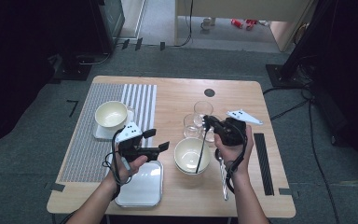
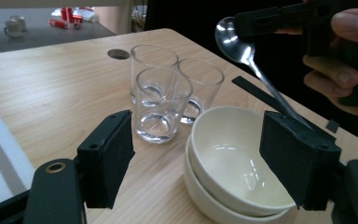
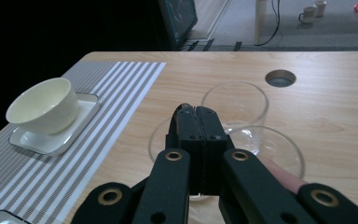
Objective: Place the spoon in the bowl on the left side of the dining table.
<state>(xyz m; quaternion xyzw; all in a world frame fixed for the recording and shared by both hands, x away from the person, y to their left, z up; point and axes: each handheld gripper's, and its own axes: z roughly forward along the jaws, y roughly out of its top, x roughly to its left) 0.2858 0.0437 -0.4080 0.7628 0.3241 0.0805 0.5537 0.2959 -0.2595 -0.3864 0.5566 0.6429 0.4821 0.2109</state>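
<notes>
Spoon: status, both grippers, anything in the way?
Right gripper shut on spoon, lifted above stacked bowls. Left gripper open, empty. Three glasses close behind bowls.

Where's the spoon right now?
The spoon is clamped in the right claw, lifted off the table at the right of the left gripper view, its handle slanting down past the stacked bowls, beside the three glasses.

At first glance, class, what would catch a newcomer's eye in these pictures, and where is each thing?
First, the spoon held up in the shut right gripper, above the stacked bowls near the table's middle. Just behind those bowls stand three clear glasses in a tight cluster. At the left, a single cream bowl sits on a small square plate on the striped mat, with the left gripper open beside a white tray.
</notes>
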